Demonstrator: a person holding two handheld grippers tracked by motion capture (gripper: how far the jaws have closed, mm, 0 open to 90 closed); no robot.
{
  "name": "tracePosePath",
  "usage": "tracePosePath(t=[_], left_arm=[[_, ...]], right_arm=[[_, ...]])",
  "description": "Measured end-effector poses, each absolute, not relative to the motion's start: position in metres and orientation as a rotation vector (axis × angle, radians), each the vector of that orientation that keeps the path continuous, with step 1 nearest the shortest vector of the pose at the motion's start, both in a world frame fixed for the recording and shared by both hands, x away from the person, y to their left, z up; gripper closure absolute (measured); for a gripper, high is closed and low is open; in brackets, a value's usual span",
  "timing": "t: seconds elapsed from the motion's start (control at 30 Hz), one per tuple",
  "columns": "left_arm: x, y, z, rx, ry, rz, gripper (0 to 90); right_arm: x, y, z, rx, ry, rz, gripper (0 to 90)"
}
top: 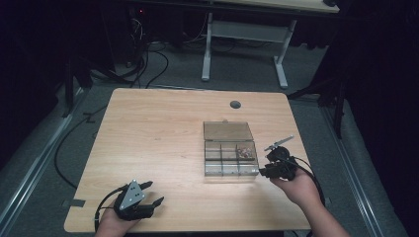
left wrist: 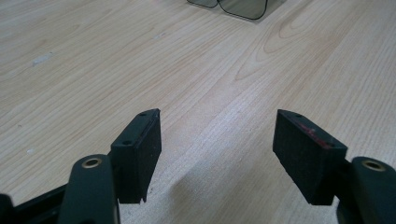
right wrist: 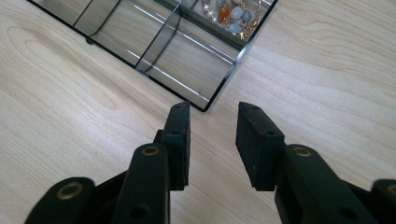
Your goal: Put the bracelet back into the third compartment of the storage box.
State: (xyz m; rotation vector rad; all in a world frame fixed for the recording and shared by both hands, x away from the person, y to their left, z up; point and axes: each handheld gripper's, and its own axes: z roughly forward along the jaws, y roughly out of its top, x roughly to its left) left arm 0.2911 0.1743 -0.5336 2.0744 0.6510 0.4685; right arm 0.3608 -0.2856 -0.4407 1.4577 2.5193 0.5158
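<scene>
Both grippers empty, jaws apart.
Right gripper (right wrist: pixel 212 140) part-open at clear box (right wrist: pixel 154 51) corner, box at 12 o'clock; left gripper (left wrist: pixel 217 156) wide over table (left wrist: pixel 93 70).

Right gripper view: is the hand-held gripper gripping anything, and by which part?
Nothing is held. The right hand-held gripper has its jaws apart over bare table, just short of the corner of the clear compartment box.
</scene>
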Motion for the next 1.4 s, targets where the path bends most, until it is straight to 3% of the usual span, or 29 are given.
tracePosePath(t=[1.1,1.4], left_arm=[[0.291,0.178,-0.533,2.032,0.680,0.467,32.5],[0.292,0.177,-0.533,2.033,0.689,0.471,32.3]], right_arm=[[0.284,-0.315,-0.527,1.297,2.080,1.102,47.7],[0.281,-0.317,-0.527,1.300,2.057,1.125,46.2]])
